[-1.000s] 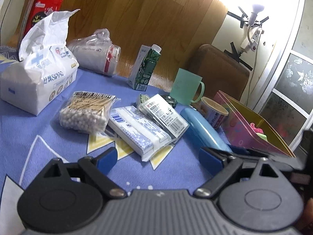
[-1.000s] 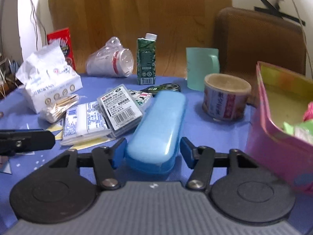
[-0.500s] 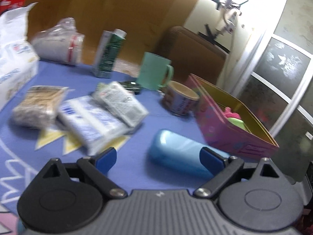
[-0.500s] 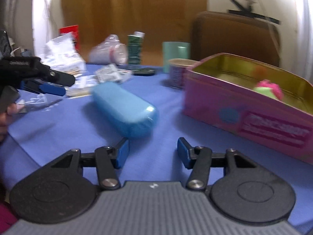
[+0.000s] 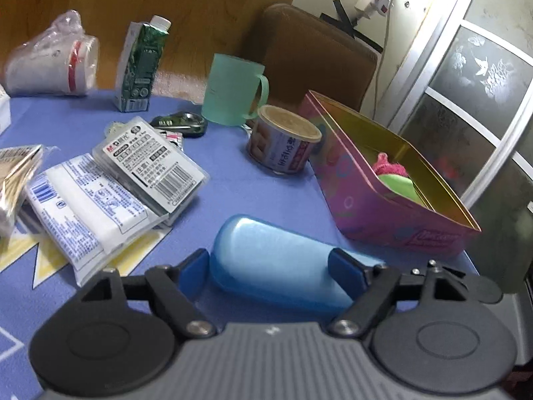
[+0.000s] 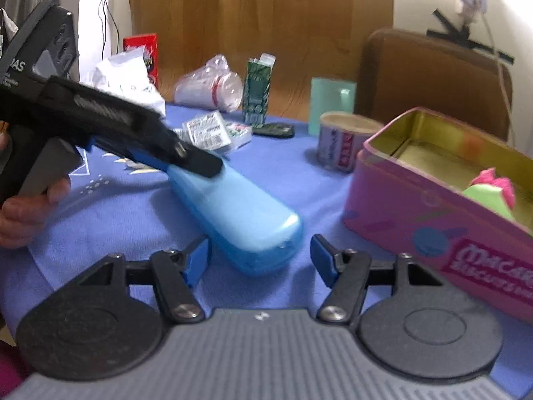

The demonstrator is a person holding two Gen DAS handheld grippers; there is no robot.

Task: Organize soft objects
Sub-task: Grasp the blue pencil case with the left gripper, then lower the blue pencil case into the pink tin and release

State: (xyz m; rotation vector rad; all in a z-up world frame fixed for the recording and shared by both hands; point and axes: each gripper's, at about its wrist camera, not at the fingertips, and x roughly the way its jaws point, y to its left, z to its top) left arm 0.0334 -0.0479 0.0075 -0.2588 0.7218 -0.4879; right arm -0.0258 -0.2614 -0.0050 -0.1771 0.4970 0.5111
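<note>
Left gripper [image 5: 269,265] has swung from the packets and been closing around the glossy light-blue oblong plastic case [image 5: 273,266], now astride it on the blue tablecloth [image 5: 233,180]; pad contact unclear. Right gripper [image 6: 260,258] has been opening, released, empty, case end just ahead.

The right gripper [image 6: 260,260] is hovering with its jaws apart, having just been opening, nothing between them. Just ahead of it a blue case [image 6: 240,210] is lying on the blue cloth [image 6: 133,220], with the left gripper [image 6: 186,161] straddling its far end. A pink tin [image 6: 443,230] is sitting to the right.
</note>
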